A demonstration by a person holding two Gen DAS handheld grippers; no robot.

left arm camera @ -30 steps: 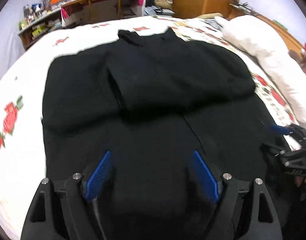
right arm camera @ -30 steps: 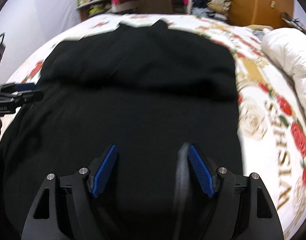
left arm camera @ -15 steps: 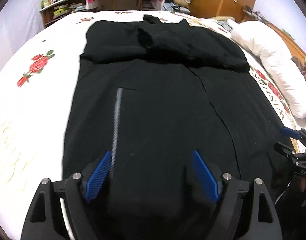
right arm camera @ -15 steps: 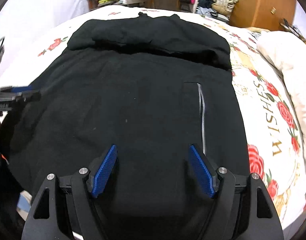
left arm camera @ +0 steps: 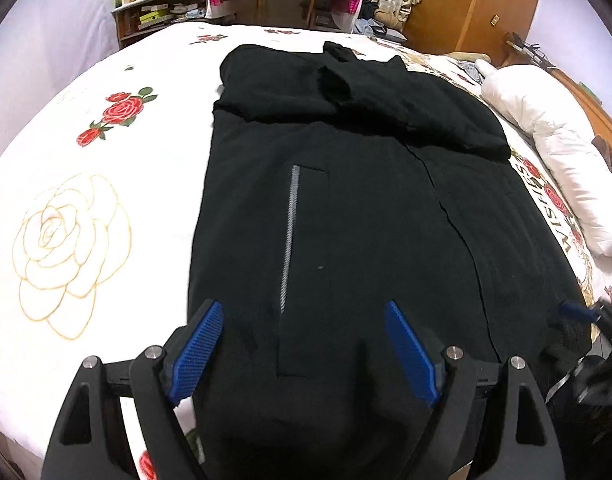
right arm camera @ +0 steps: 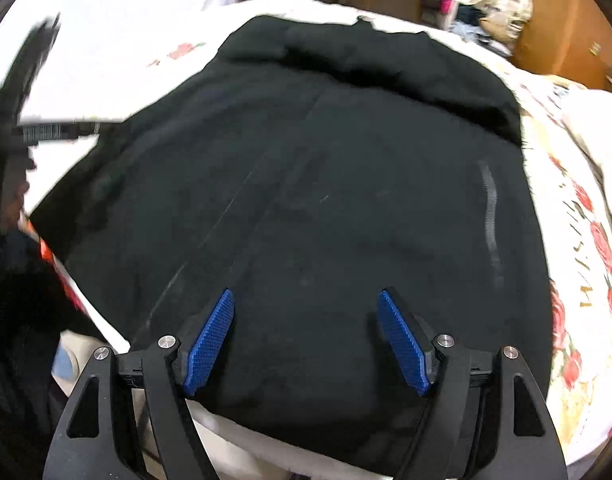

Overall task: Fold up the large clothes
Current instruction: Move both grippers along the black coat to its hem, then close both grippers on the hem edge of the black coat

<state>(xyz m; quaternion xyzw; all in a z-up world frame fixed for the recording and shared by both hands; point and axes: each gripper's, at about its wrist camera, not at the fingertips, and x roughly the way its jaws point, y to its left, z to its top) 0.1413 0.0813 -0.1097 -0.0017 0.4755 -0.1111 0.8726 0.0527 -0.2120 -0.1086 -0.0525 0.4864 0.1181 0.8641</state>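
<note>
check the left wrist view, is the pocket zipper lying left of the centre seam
Yes, the zipper runs down the jacket left of the seam.

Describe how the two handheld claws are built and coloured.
Both match: the left claw and right claw each have two matte black, angular plastic arms with triangular cut-outs and silver pivot screws. Each finger carries a bright blue, finely ribbed pad. No markings or sleeves are clearly visible.

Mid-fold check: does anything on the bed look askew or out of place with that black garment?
Nothing serious. The black garment lies flat on the floral bedspread, sleeves folded across the top. The folded band is a bit rumpled and slants toward the white pillow. No damage visible.
</note>
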